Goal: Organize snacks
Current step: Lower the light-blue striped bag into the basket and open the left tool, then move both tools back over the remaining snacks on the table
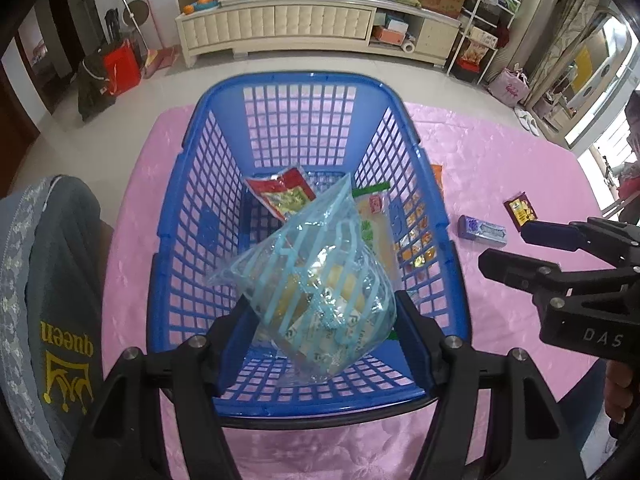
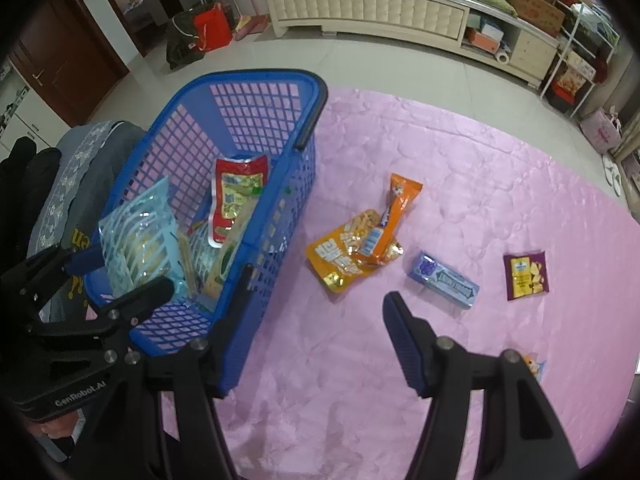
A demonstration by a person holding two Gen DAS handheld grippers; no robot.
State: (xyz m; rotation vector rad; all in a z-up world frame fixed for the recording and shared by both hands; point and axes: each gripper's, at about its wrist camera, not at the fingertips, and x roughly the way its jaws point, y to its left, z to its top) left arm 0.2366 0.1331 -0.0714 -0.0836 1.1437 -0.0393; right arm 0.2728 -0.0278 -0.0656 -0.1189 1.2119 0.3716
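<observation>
While left gripper (image 1: 320, 320) hangs over blue basket (image 1: 280, 84), fingers clamp pale-blue striped snack bag (image 1: 316, 280), held above basket interior, likely for drop beside red pouch (image 1: 282, 194) beyond fingertips. Right gripper (image 2: 316, 312) spread wide, nothing between fingers; its left finger overlaps basket wall. Ahead of it on pink desk (image 2: 480, 168): orange packets (image 2: 352, 248), blue gum pack (image 2: 444, 280), purple packet (image 2: 525, 275). Basket wall blocks sideways transfer.

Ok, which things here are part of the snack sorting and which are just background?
Job:
blue basket
striped clear bag in the left gripper
red pouch
orange packets
blue gum pack
purple packet
right gripper

Background:
TV cabinet
red bag
</observation>
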